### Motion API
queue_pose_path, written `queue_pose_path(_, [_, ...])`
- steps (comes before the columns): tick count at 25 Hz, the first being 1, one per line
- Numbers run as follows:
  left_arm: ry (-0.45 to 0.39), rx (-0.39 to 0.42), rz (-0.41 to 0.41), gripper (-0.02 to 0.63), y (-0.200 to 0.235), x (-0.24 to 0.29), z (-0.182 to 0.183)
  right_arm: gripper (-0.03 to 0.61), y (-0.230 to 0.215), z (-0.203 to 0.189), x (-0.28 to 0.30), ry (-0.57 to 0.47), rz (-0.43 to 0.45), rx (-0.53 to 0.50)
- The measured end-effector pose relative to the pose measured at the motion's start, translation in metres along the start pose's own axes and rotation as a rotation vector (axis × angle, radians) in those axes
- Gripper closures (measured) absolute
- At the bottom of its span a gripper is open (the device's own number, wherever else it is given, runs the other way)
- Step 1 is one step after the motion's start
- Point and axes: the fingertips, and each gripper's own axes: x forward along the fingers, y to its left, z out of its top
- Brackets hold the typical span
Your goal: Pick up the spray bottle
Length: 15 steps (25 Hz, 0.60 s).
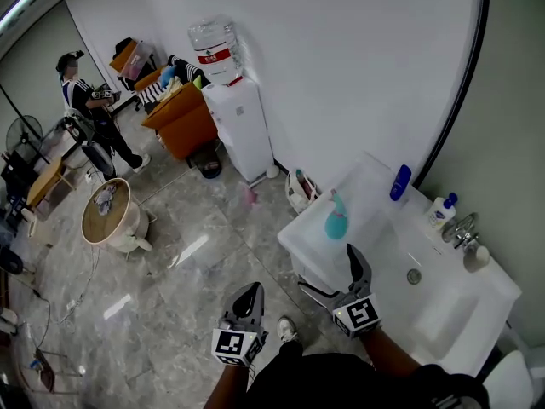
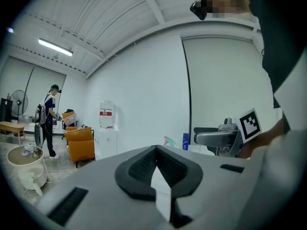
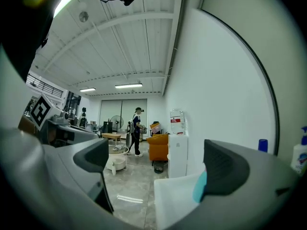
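Note:
The teal spray bottle [image 1: 335, 218] stands upright on the left end of the white sink counter [image 1: 375, 186]. My right gripper [image 1: 337, 279] hangs open just in front of it, a short way off, with nothing between its fingers. In the right gripper view the bottle [image 3: 199, 189] shows as a teal patch half hidden behind the right finger [image 3: 225, 169], and the right gripper [image 3: 158, 166] stands wide open. My left gripper [image 1: 253, 293] is lower left over the floor, shut and empty. In the left gripper view its pads [image 2: 144, 169] meet, and the bottle [image 2: 169, 141] is small and far.
A dark blue bottle [image 1: 399, 182], a soap pump [image 1: 441, 211] and the faucet [image 1: 461, 229] stand along the counter's back. A water dispenser [image 1: 240, 128] stands against the wall, with an orange sofa [image 1: 180, 119] beyond. A person [image 1: 94, 109] stands far left near a round stool [image 1: 109, 213].

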Motion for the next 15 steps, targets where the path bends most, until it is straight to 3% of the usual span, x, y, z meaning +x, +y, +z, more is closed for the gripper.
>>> queue_pose_path(9, [0.032, 0.036, -0.134, 0.618, 0.034, 0.046, 0.002, -0.012, -0.017, -0.004, 0.047, 0.056, -0.095, -0.034])
queue_pose_path(15, [0.009, 0.034, -0.204, 0.618, 0.055, 0.068, 0.006, -0.012, -0.028, -0.009, 0.062, 0.094, -0.17, -0.034])
